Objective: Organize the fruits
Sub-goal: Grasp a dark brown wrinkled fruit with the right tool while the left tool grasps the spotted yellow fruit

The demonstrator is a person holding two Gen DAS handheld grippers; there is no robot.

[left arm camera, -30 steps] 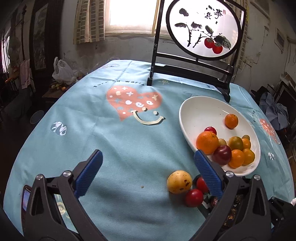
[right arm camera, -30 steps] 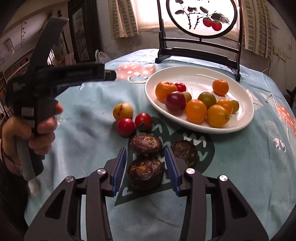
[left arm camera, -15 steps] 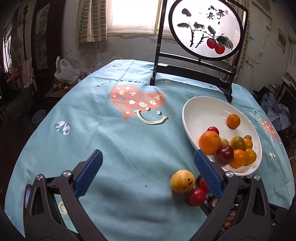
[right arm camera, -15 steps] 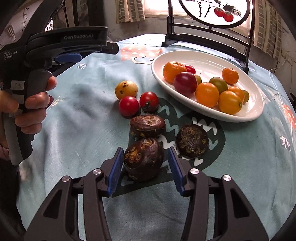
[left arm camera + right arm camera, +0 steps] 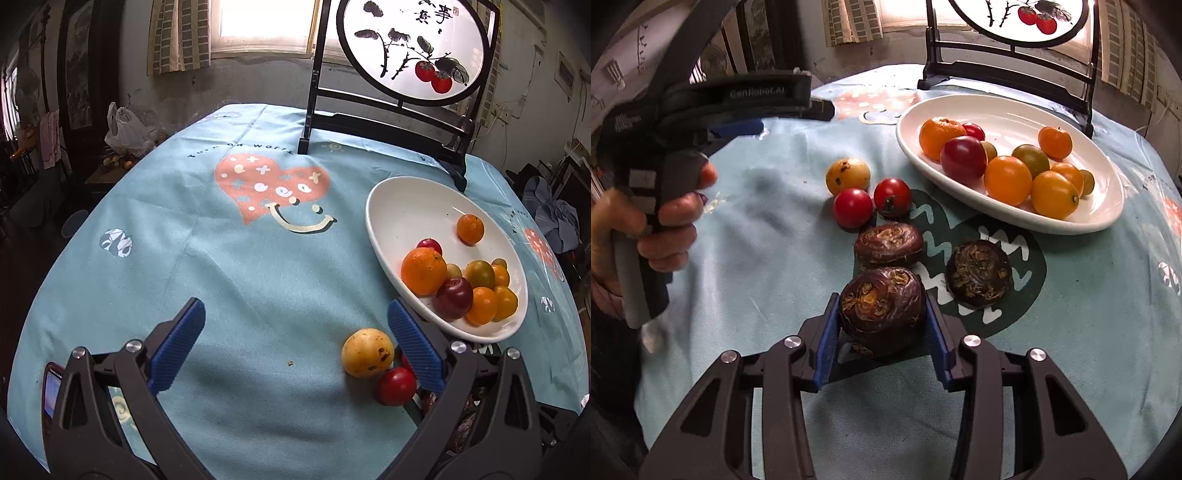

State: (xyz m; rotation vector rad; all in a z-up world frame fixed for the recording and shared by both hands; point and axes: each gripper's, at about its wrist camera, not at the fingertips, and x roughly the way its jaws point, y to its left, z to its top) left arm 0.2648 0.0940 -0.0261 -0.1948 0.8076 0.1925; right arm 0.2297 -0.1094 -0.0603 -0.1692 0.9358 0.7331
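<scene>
A round table covered in a light blue tablecloth (image 5: pixel 757 258) printed with a pink heart and a smile fills both views. At the far left of the right wrist view, a hand (image 5: pixel 665 218) holds the left gripper (image 5: pixel 295 347) by its dark handle above the cloth; in its own view its two blue-padded fingers stand wide apart with nothing between them, over bare cloth. Right of that, a speckled yellow fruit (image 5: pixel 847 176) rests on the cloth, with two red tomatoes (image 5: pixel 852 207) just beside it, side by side. Below the tomatoes sit three dark brown, flattened water chestnuts. One water chestnut (image 5: pixel 888 244) lies near the tomatoes, another (image 5: pixel 978 273) lies to its right on a dark green print, and the nearest chestnut (image 5: pixel 882 306) sits between the blue pads of the right gripper (image 5: pixel 882 321), both pads pressed against its sides in a firm grip; whether it rests on the cloth or is lifted cannot be told. Further right and behind, a white oval dish (image 5: pixel 1082 218) holds the sorted fruit: a large orange (image 5: pixel 942 137), a dark red plum (image 5: pixel 963 160), several small orange and yellow fruits, and a greenish one, clustered together. Behind the dish stands a black-framed round screen (image 5: pixel 413 51) painted with red persimmons.
</scene>
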